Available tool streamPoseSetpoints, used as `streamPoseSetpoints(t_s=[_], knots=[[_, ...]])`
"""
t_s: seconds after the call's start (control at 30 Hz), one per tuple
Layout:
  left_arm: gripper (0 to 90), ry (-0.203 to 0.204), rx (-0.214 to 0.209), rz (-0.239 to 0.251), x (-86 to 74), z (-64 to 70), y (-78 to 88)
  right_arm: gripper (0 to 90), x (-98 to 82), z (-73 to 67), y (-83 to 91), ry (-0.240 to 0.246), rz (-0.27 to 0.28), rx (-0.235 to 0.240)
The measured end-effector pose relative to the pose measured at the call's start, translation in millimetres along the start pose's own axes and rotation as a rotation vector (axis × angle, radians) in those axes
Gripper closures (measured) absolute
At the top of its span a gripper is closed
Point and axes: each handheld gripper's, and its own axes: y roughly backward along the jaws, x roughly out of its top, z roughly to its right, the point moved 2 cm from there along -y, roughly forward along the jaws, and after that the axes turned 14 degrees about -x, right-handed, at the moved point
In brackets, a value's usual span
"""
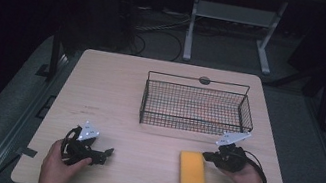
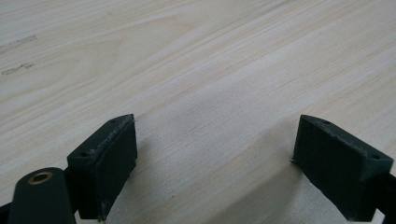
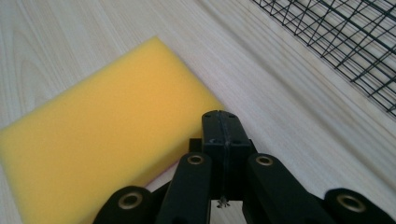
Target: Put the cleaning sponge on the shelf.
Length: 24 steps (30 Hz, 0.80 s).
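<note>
Hovering my right gripper [image 3: 223, 122], jaws pressed together on nothing, beside the yellow sponge [image 1: 192, 170] on the table [image 1: 150, 94] (near the wire basket [image 1: 197, 108]); my left gripper [image 1: 106, 155] rests wide open, empty.

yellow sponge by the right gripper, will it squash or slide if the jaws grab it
The yellow sponge looks like soft foam, so it would likely squash and weigh little. Lying flat on the table, it shouldn't roll, though a push would probably slide it.
</note>
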Motion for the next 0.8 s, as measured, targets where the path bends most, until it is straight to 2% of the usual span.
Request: streamPoseSetpoints(t_s=[0.8], knots=[[12.7,0.003,0.002,0.001,-0.1,0.4,0.0,89.9,19.0,-7.6,-13.6,0.025,-0.009,0.019]])
